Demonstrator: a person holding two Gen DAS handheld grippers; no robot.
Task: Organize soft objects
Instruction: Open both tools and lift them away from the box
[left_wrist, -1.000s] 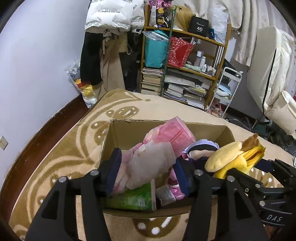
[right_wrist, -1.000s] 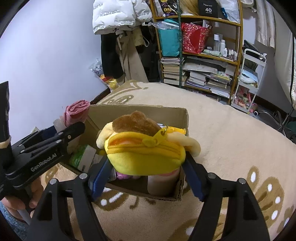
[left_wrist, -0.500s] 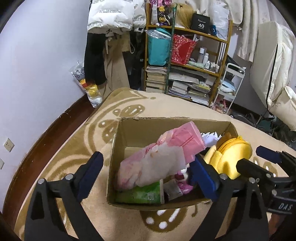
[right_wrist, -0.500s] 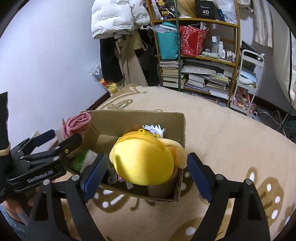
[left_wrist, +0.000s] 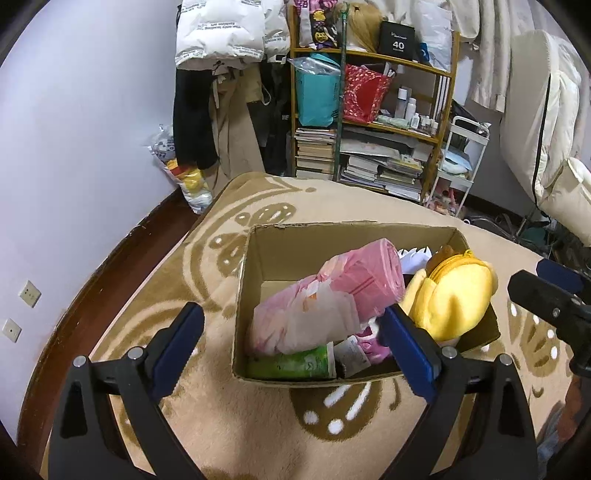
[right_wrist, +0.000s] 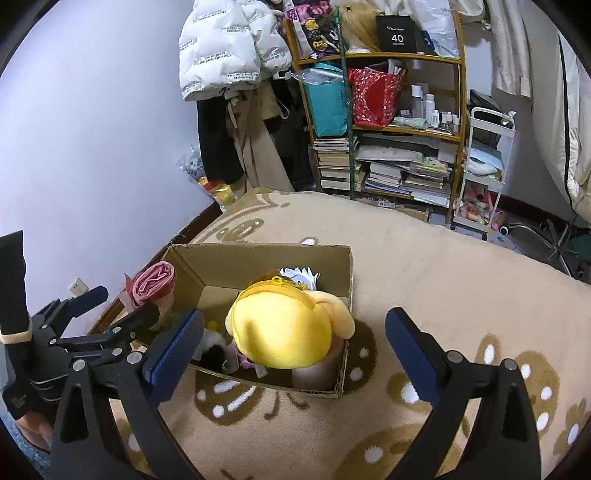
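The yellow plush (right_wrist: 284, 332) is lying in the cardboard box (right_wrist: 258, 258), slumped against the box's right wall, with its brown top and zipper facing the far side. At its nine o'clock, a pink roll of bags (left_wrist: 332, 299) is leaning across the middle of the box, resting on a green packet (left_wrist: 291, 363) that is lying along the near wall. A white frilly thing (right_wrist: 299, 275) is peeking out behind the plush; I cannot tell what it is. The box is sitting on a beige rug (right_wrist: 424, 266) with brown patterns.

My right claw (right_wrist: 291, 350) is hovering above the near edge of the box with its blue pads spread wide, gripping nothing. My left claw (left_wrist: 291, 349) is hanging over the near wall, also spread wide and gripping nothing.

At twelve o'clock, well apart from the box, a wooden shelf (left_wrist: 373, 122) is standing against the wall, stacked with books and bags.
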